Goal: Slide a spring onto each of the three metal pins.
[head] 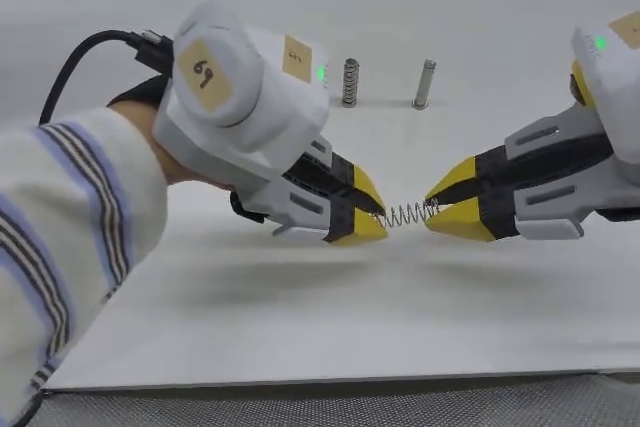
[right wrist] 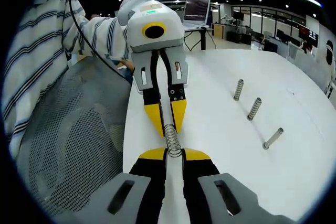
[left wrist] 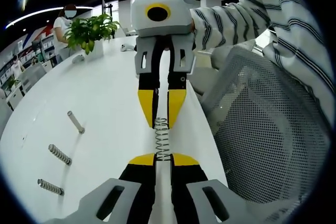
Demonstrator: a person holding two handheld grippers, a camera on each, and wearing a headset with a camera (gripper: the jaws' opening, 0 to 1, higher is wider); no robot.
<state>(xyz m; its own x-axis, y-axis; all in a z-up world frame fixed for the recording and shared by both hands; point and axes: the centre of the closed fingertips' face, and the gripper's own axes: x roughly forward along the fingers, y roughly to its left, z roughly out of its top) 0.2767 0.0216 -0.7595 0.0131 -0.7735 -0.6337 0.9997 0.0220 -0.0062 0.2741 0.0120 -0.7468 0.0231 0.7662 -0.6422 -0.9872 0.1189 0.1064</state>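
A short loose spring (head: 405,213) hangs level between my two grippers above the white table (head: 300,297). My left gripper (head: 376,217) is shut on its left end and my right gripper (head: 432,210) is shut on its right end. In the left gripper view the spring (left wrist: 163,137) runs from my own jaws (left wrist: 163,157) to the right gripper (left wrist: 163,121). Farther back stand a pin wearing a spring (head: 350,82) and a bare pin (head: 424,84). The right gripper view shows two sprung pins (right wrist: 239,89) (right wrist: 254,108) and the bare pin (right wrist: 273,138).
A black cable (head: 75,62) trails from the left gripper. The table's front edge (head: 330,379) lies close below the grippers. A mesh chair (left wrist: 262,129) sits beside the table, a potted plant (left wrist: 92,30) stands far along it, and a laptop (right wrist: 198,6) rests at the other end.
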